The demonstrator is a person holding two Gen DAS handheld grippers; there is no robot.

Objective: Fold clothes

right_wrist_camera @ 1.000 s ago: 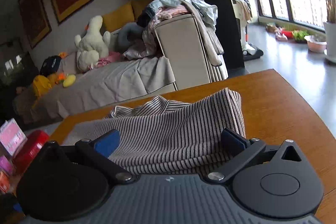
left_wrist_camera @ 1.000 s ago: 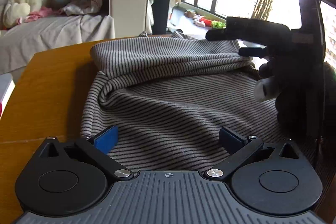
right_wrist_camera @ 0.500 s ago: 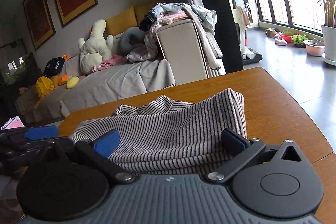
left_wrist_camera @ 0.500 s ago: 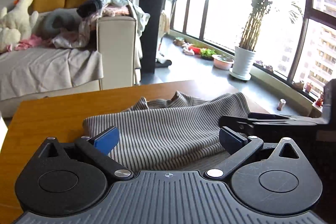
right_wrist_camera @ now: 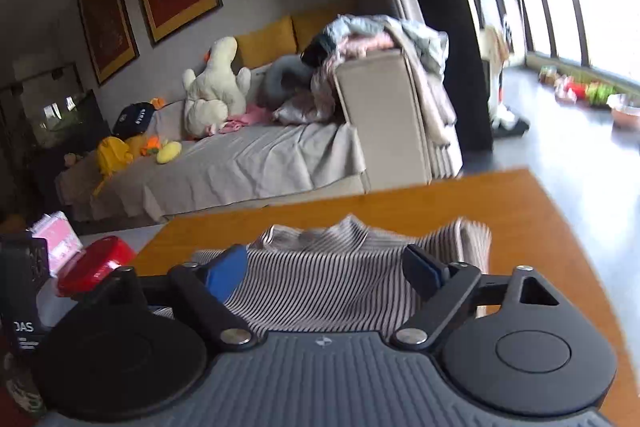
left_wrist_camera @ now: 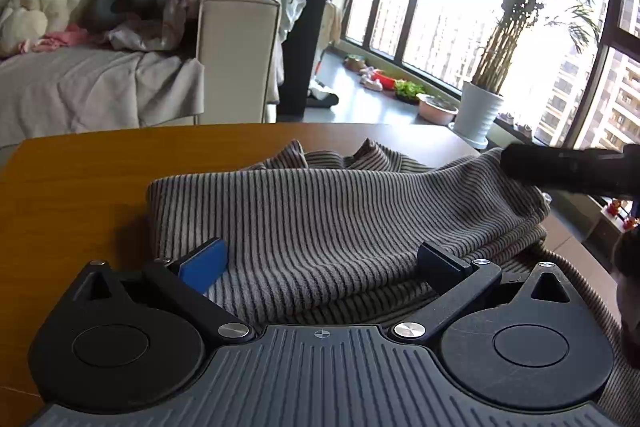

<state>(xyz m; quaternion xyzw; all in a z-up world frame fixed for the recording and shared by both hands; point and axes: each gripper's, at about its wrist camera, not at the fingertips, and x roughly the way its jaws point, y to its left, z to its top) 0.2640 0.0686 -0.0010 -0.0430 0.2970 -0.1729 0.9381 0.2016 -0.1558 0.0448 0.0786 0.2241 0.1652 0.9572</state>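
Note:
A grey striped knit garment point(left_wrist_camera: 340, 211) lies folded in layers on the wooden table point(left_wrist_camera: 72, 187). My left gripper point(left_wrist_camera: 320, 259) is open, its fingers spread over the garment's near edge without gripping it. The garment also shows in the right wrist view point(right_wrist_camera: 332, 275). My right gripper point(right_wrist_camera: 326, 269) is open above the cloth, which lies between and below its fingers. In the left wrist view the right gripper's black finger point(left_wrist_camera: 568, 171) reaches in from the right, against the garment's raised right corner.
A sofa point(right_wrist_camera: 248, 163) with plush toys and a pile of clothes point(right_wrist_camera: 368, 39) stands beyond the table. A red container point(right_wrist_camera: 96, 263) and a dark box point(right_wrist_camera: 20, 291) sit to the left. Windows and a potted plant point(left_wrist_camera: 480, 107) are on the right.
Both grippers have shifted over the garment. The right gripper has risen and turned left, its view now blurred. The left view has tilted up from looking down on the cloth.

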